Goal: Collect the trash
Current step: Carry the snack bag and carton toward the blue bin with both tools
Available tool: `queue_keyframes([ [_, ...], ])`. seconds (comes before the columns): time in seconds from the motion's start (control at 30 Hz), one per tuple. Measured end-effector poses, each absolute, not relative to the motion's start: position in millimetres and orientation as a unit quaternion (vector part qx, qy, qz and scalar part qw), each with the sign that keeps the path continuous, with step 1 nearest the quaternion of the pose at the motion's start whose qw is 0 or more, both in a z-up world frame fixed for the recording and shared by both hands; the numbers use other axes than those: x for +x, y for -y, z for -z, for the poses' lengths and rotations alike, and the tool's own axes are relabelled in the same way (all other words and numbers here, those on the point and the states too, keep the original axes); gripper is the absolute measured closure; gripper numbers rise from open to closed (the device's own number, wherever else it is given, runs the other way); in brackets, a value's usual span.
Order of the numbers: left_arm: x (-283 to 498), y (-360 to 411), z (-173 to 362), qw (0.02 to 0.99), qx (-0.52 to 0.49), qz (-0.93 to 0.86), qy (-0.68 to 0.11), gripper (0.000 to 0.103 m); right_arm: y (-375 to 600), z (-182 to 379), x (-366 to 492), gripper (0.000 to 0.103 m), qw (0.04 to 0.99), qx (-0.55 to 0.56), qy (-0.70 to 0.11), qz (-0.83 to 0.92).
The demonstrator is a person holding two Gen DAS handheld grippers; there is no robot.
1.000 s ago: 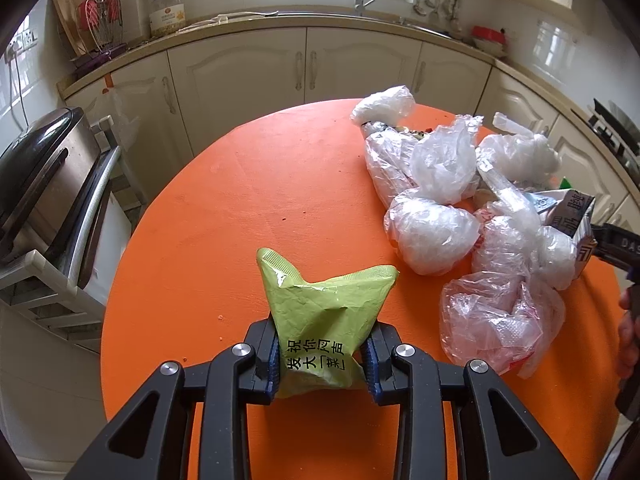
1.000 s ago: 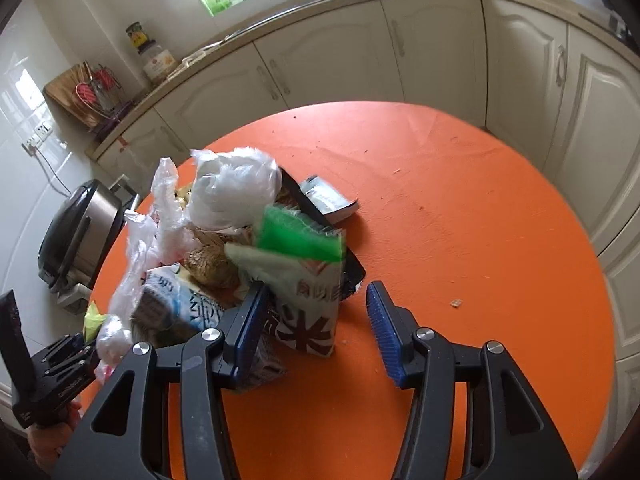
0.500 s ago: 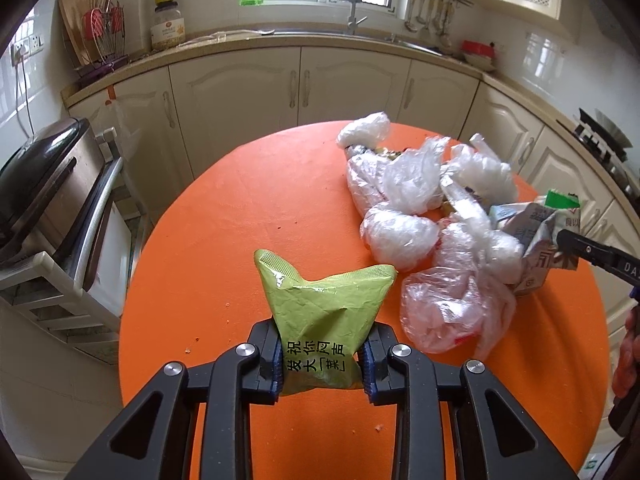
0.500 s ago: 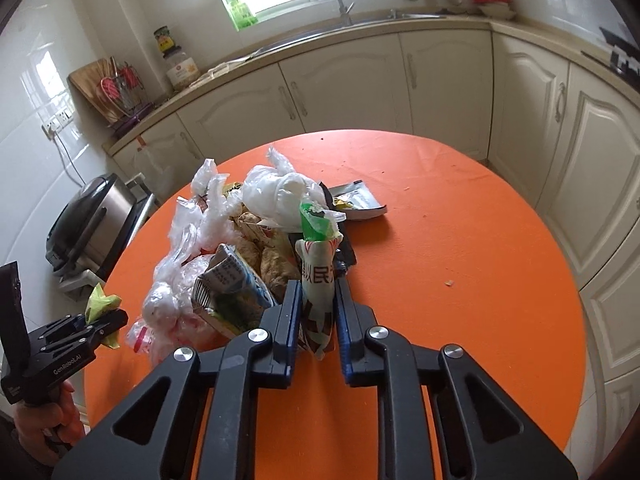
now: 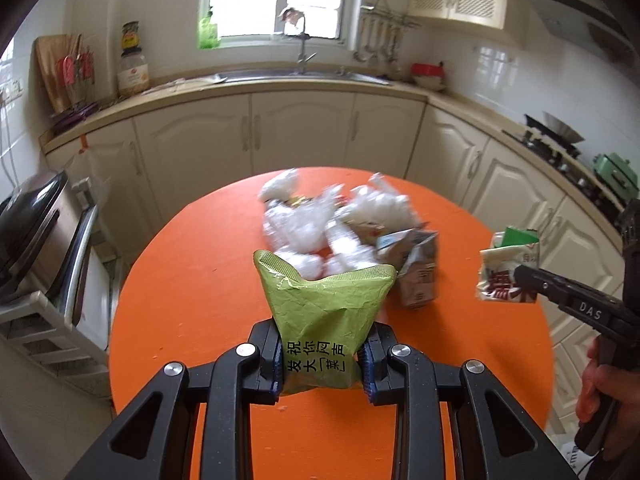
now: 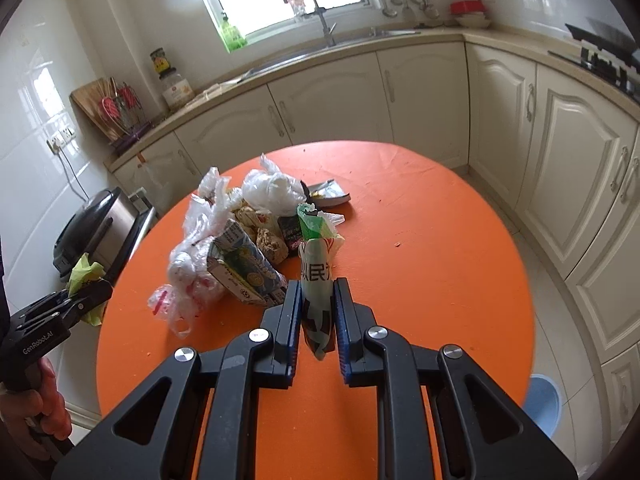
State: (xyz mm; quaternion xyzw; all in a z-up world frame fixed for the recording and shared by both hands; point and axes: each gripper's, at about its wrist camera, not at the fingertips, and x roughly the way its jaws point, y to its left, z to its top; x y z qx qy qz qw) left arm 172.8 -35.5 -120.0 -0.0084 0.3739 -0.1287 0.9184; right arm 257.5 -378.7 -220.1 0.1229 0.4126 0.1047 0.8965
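Observation:
My left gripper (image 5: 322, 354) is shut on a crumpled green snack bag (image 5: 324, 312) with black print, held above the round orange table (image 5: 192, 292). In the right wrist view that bag (image 6: 86, 276) shows at far left in the left gripper (image 6: 86, 294). My right gripper (image 6: 317, 312) is shut on a squashed white carton with a green top (image 6: 316, 264), lifted off the table; the same carton (image 5: 506, 274) hangs at right in the left wrist view. A heap of clear plastic bags (image 6: 204, 240) and a printed carton (image 6: 244, 272) lies on the table.
Cream cabinets (image 6: 336, 100) and a counter with a sink run behind the table. A dark metal appliance (image 6: 94, 226) stands left of it. A blue bin (image 6: 542, 402) sits on the floor at lower right. A person's hand (image 5: 600, 392) holds the right gripper's handle.
The right gripper closed on the green-topped carton and lifted it off the heap. Both grippers rose and drew back from the table, the left one still carrying the green bag.

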Motion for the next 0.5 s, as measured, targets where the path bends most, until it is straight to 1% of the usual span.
queue_keyframes([
  [0.27,140,106,77,0.919,0.019,0.212,-0.332,0.078,436,162,196,0.088,0.925,0.128,-0.353,-0.057],
  [0.37,129,148,70,0.913,0.034,0.253,-0.319,0.078,467,145,170,0.088,0.932,0.133,-0.336,-0.028],
  [0.5,124,207,75,0.897,0.054,0.306,-0.315,0.078,514,136,132,0.088,0.935,0.136,-0.325,0.025],
])
